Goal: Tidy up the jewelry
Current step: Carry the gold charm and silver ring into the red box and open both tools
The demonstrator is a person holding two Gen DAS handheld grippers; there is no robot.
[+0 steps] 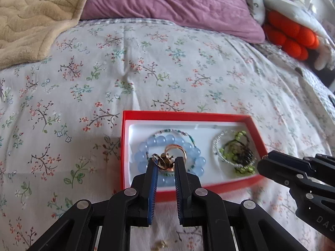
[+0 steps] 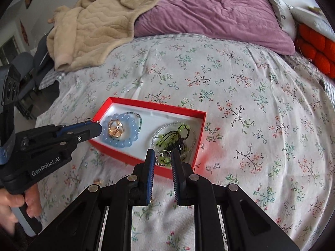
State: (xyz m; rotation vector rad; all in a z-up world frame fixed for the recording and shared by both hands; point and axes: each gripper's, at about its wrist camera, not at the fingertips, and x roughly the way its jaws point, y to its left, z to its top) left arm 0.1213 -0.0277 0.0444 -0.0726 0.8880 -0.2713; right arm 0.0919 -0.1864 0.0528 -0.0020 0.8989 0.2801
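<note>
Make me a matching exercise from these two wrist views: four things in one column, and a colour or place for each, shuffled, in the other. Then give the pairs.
Things
1. jewelry box
2. bead bracelet
3. pillow
4. left gripper

Colour or place
A. purple, at the head of the bed
B. closed on a small gold trinket
C. red rim, white lining, lying on the floral bedspread
D. pale blue, in the box's left half as the left wrist camera sees it

Pairs: 1-C, 2-D, 3-A, 4-B
</note>
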